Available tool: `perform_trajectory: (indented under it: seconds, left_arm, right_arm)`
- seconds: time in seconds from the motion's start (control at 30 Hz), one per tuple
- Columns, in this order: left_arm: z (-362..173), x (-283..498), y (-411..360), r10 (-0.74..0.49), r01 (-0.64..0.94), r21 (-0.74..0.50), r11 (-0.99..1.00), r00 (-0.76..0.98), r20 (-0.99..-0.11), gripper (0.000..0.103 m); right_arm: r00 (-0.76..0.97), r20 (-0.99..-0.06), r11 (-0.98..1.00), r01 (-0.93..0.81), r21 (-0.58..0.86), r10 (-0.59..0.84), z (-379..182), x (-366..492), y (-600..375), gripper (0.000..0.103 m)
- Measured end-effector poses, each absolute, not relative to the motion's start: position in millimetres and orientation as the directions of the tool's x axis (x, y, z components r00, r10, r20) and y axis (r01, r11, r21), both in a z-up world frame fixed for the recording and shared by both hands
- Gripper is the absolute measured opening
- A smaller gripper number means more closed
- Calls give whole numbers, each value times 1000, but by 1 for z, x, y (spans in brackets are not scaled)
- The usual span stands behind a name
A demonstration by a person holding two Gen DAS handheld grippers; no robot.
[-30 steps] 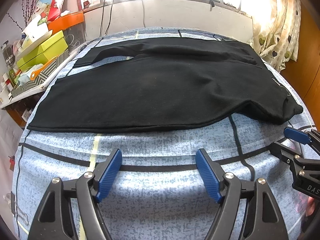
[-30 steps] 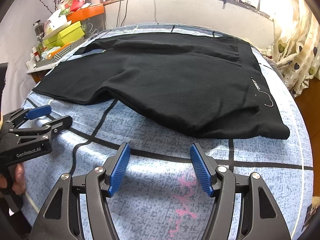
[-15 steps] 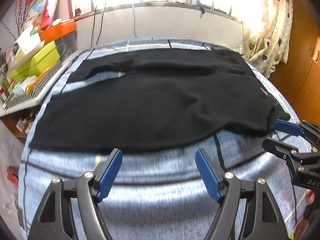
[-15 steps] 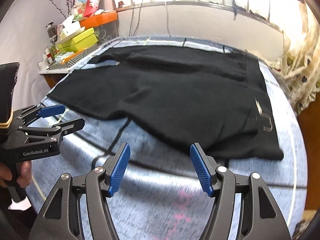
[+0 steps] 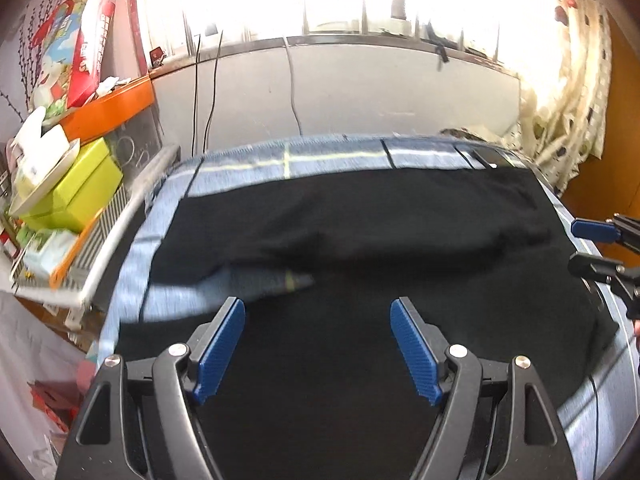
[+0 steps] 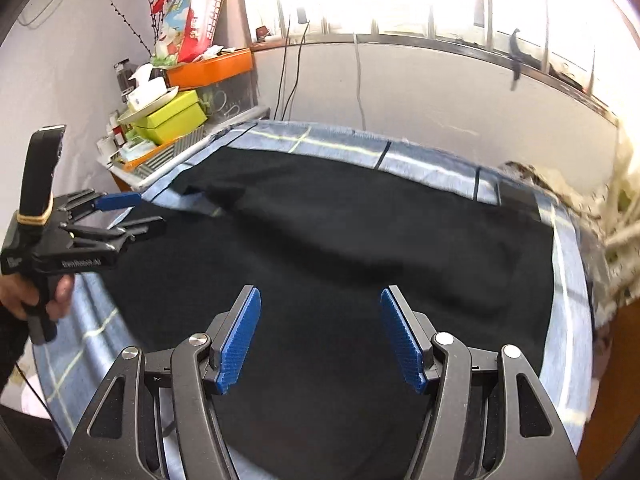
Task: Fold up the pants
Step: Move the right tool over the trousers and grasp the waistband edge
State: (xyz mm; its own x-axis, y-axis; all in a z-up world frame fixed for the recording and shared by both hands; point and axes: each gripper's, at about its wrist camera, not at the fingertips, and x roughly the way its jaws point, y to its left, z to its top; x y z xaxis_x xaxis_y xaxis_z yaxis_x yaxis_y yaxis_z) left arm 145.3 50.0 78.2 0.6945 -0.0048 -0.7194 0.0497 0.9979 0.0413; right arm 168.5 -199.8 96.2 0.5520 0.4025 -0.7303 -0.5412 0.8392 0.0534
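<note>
Step in hand, as judged: the approach to the first fold. The pants (image 5: 360,248) are lying flat on the bed (image 5: 224,168), covering most of the blue plaid cover, and nothing is being held yet.

Left side: the left gripper (image 5: 318,346) is hanging over the near leg, jaws released and wide apart, with only black cloth showing between the pads. In the right wrist view it (image 6: 132,216) is poised above the left edge of the cloth, a hand (image 6: 24,292) gripping its handle. A wedge of bare cover is showing just ahead of it, where the 2 legs are parting.

Right side: the right gripper (image 6: 320,340) is likewise released and empty, hovering over the waist end. In the left wrist view its tips (image 5: 596,248) are sitting above the right edge of the pants.

Next move, as judged: both grippers are needing to drop to an edge and close on cloth, 1 toward the leg end and 1 toward the waist, then carry it across together. Which edge they are aiming at cannot be told. The frames are blurred, so whether either pad is touching cloth cannot be told.

Count: 1 pair of pants, 2 legs, 2 grippers, 1 bed. On the cluttered shelf (image 6: 152,160) at left, 1 green box (image 6: 168,118) and 1 orange bin (image 6: 208,68) are standing well apart from the work.
</note>
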Motion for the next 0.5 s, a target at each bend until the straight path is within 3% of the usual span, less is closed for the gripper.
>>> perform_trajectory:
  seconds: [0.5]
  left_arm:
    - [42, 296, 90, 50, 15, 77, 997, 635, -771, 78]
  right_arm:
    - [493, -814, 786, -614, -75, 307, 52, 323, -194, 64]
